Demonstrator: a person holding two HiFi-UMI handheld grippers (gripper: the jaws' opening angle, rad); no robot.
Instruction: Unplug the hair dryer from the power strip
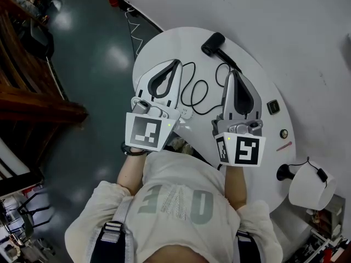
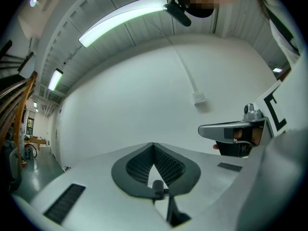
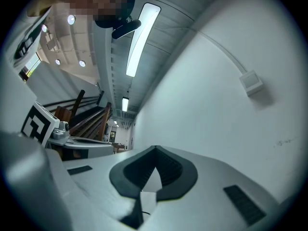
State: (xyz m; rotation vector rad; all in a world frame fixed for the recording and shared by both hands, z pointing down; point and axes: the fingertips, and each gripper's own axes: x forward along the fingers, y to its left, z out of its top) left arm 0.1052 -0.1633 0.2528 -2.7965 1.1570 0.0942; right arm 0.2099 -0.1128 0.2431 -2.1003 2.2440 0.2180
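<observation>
- Floor: dark and glossy on the left, wooden stairs beside it. White wall straight ahead in both gripper views.
- Table: white, round-edged, mostly bare. A few small bits sit along its right rim.
- Left gripper: jaws pinched together at the tips with nothing between them, held over the table's near left part and aimed at the wall.
- Right gripper: same story, tips touching and empty, held alongside the left one.
- Dryer: black, lying flat beyond both tips. Its long axis runs diagonally, head far-left and handle slanting back toward the right gripper, so the right hand is the nearer one.
- Cord: black loops snaking back between the two grippers toward the person.
- Strip: a small white block, by my reading, peeking out just beside the left gripper's body, behind the tips and below them. The left hand is nearer. The plug itself is hidden, so I cannot tell whether it is seated or out.
</observation>
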